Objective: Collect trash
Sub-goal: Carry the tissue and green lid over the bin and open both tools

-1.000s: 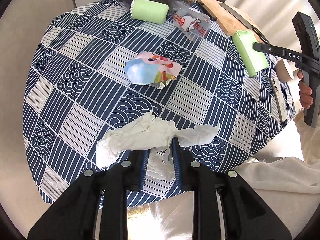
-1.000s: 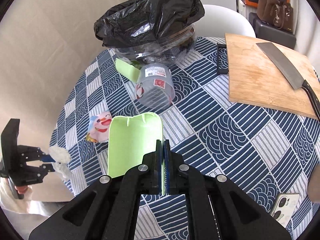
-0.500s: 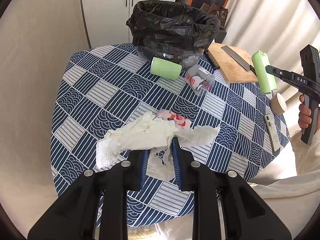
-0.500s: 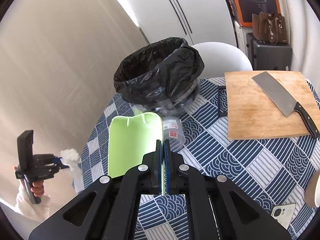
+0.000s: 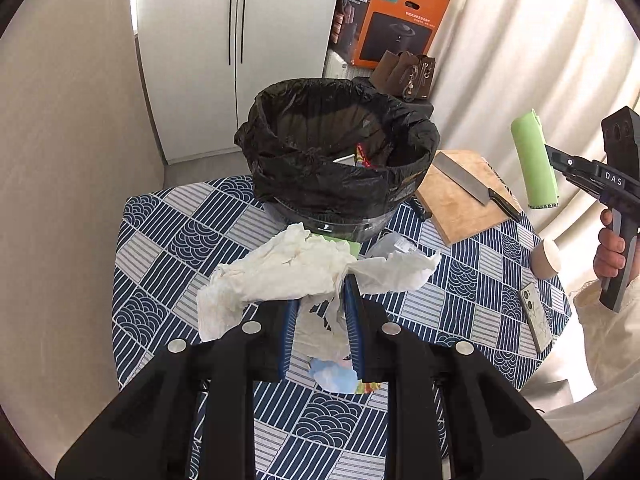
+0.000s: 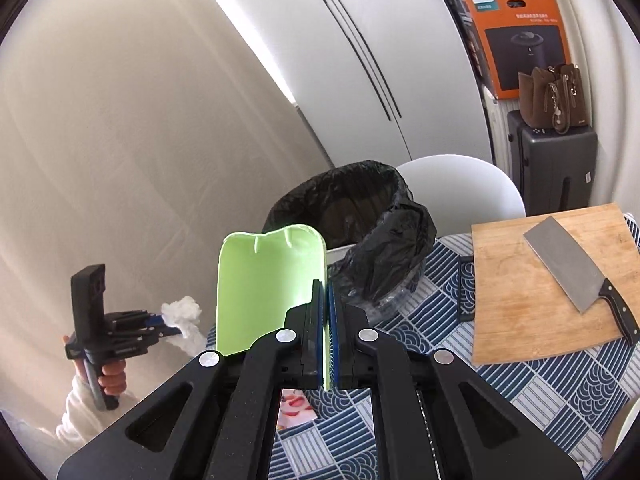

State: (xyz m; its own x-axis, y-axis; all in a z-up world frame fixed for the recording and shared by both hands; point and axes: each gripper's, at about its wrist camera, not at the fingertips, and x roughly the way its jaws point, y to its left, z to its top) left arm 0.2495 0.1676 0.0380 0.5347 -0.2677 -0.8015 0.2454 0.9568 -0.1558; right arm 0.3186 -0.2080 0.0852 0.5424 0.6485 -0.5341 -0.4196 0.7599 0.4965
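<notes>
Left claw (image 5: 320, 312) is clamped on a wad of crumpled white tissue (image 5: 296, 268), held up in the lower middle of the frame with the paper flopping out both sides, I'd guess so it clears the surface (image 5: 168, 256) on the way to the bin (image 5: 340, 152) sitting upper middle. Right claw (image 6: 325, 332) is pinched tight on the thin edge of a light green cup (image 6: 268, 292), lifted with its open side facing the camera, lined up with that same black-bagged bin (image 6: 360, 216), so probably both loads are headed in. What's tricky: the tissue hides most of a clear plastic container (image 5: 394, 246) and a bit of something green behind it, and a colourful wrapper (image 5: 336, 376) only peeks out under the left claw. The bin's contents are too dark to sort out.
</notes>
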